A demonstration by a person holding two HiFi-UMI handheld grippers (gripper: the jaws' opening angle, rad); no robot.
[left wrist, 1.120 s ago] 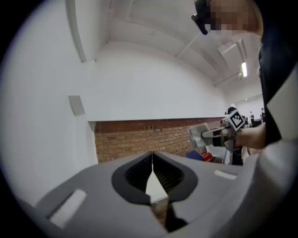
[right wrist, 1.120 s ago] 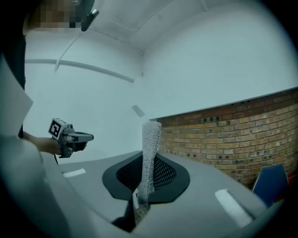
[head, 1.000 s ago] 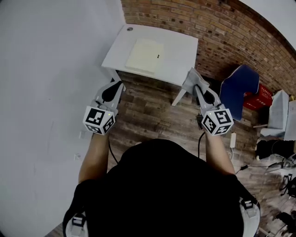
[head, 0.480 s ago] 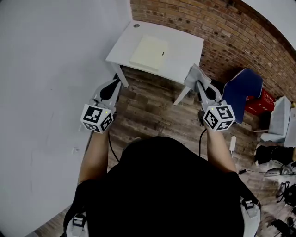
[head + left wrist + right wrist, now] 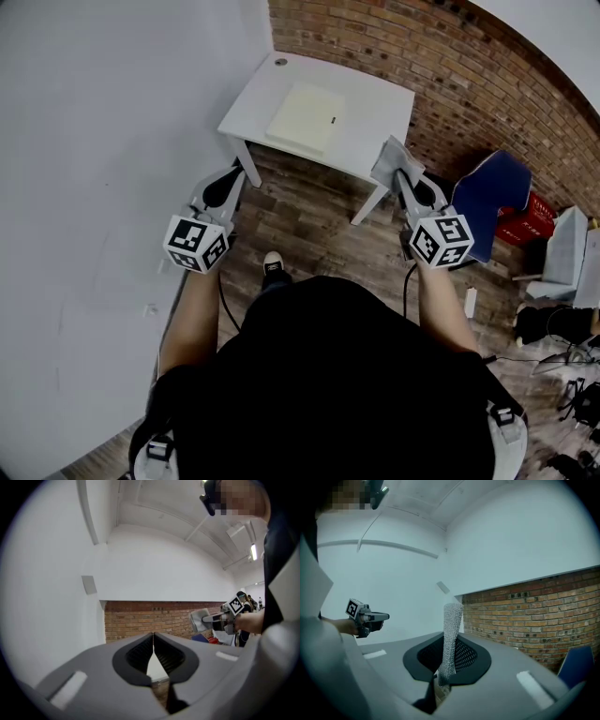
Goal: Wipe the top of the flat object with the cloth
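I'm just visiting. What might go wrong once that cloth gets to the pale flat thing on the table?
The cloth stands up from the shut jaws of the right gripper, held only at its lower end; pressing down could tug it loose. The flat object lies unheld on the white table, and the left gripper is shut and far from it, so a wipe might slide it.

White table (image 5: 370, 122) by brick wall (image 5: 469, 66), wooden floor (image 5: 309, 225)
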